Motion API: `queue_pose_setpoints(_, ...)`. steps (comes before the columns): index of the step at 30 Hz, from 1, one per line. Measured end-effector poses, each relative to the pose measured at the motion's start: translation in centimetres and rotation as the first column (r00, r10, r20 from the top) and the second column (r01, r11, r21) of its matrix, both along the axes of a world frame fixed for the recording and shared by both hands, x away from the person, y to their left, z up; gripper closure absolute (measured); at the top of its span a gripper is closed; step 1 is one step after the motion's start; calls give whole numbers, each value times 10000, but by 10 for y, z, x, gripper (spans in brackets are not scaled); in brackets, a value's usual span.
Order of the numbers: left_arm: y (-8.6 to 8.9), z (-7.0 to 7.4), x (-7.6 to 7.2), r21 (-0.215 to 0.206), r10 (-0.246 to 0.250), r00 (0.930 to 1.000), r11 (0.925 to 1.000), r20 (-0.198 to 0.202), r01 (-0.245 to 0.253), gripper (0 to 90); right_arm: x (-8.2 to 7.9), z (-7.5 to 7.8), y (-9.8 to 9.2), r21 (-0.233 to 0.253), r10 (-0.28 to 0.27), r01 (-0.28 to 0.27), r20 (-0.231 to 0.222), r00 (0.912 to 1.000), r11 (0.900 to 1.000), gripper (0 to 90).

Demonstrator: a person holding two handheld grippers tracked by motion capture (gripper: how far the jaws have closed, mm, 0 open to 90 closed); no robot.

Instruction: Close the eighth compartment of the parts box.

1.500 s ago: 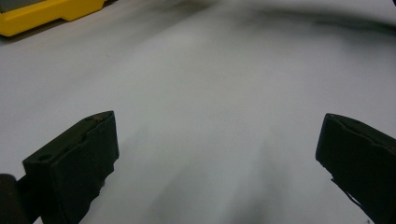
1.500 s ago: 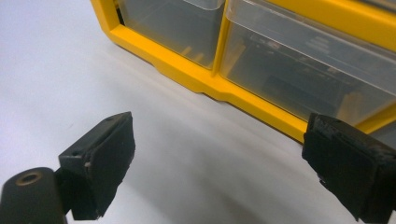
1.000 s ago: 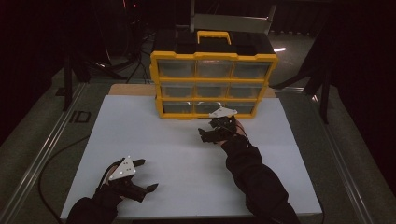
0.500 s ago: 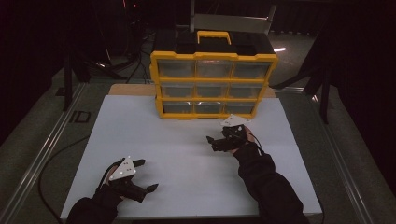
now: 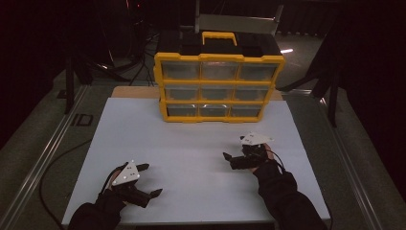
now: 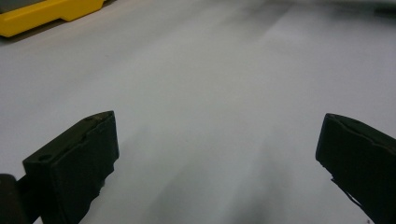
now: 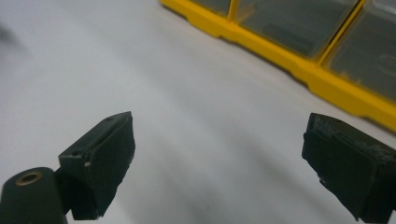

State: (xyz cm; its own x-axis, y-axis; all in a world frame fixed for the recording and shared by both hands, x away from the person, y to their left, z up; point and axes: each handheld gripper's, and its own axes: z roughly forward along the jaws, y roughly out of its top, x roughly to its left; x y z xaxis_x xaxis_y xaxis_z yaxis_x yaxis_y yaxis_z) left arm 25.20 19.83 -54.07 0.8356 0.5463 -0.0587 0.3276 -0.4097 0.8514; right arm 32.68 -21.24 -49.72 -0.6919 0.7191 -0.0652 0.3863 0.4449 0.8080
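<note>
The yellow drawer organizer (image 5: 219,81) stands upright at the far edge of the desk (image 5: 191,158), centred between the left and right edges, its three rows of clear-fronted drawers facing the person so that each front can be approached head-on. All drawers appear closed. The right gripper (image 5: 229,159) is held low over the desk's right half, well apart from the organizer, its jaws spread wide and holding nothing; in the right gripper view the bottom row of drawers (image 7: 299,32) lies ahead and to the right of the jaws. The left gripper (image 5: 149,179) rests near the near-left corner of the desk, jaws likewise wide open and empty, apparently parked clear of the working area. The judgement is that the right gripper is the working tool.
</note>
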Motion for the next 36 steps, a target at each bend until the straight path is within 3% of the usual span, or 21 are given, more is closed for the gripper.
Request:
queue_pose_setpoints(11, 0, 0, 0, 4, -9, 10000, 10000, 7, 9, 0, -26, -8, -34, 254, -182, 178, 171, 9997, 9995, 95)
queue_pose_setpoints(24, 0, 0, 0, 16, -18, 10000, 10000, 15, 18, 0, -52, -26, -63, 289, -263, 264, -72, 9996, 9992, 95)
queue_pose_setpoints(30, 0, 0, 0, 29, -35, 10000, 10000, 7, 35, 0, -62, -32, -74, 243, -341, 340, 57, 9994, 9991, 95)
queue_pose_setpoints(36, 0, 0, 0, 20, -20, 10000, 10000, 13, 20, 0, -68, -39, -82, -99, -506, 508, 215, 9985, 9987, 95)
